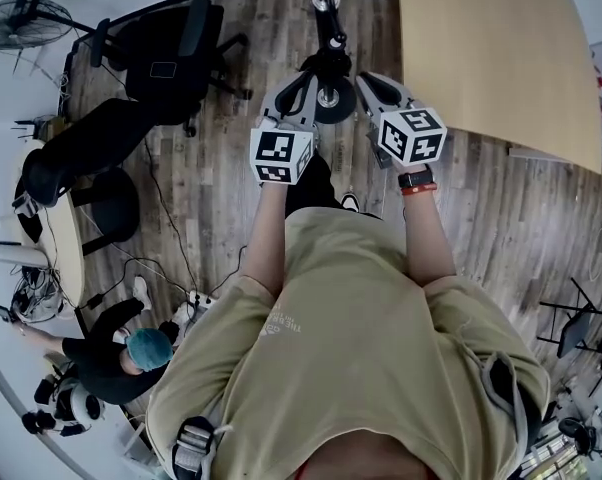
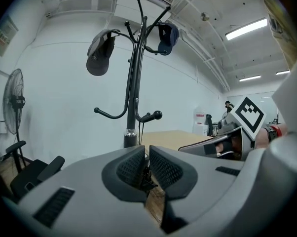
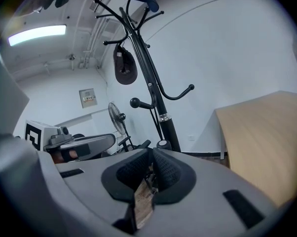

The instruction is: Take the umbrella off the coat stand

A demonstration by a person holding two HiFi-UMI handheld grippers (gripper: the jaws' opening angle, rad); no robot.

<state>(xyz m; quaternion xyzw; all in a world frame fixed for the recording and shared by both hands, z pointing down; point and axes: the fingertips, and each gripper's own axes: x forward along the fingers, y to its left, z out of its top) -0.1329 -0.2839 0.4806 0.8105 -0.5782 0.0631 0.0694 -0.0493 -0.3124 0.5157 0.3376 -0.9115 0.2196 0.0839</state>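
The black coat stand [image 1: 326, 28] rises straight ahead of me, its round base [image 1: 331, 100] on the wood floor between my two grippers. Up close its pole [image 2: 133, 83] carries a dark cap [image 2: 100, 53] and a blue cap [image 2: 167, 36] on the upper hooks. The lower knobbed hooks [image 3: 180, 94] are bare. I cannot pick out an umbrella in any view. My left gripper [image 1: 299, 96] and right gripper [image 1: 369, 90] are held side by side just short of the stand. Both are shut with nothing between the pads [image 2: 133, 168], [image 3: 164, 168].
A light wooden table [image 1: 491, 48] stands close on the right of the stand. A black office chair [image 1: 171, 53] and a floor fan [image 1: 21, 18] are to the left. A seated person [image 1: 146, 350] and floor cables [image 1: 171, 238] are behind on the left.
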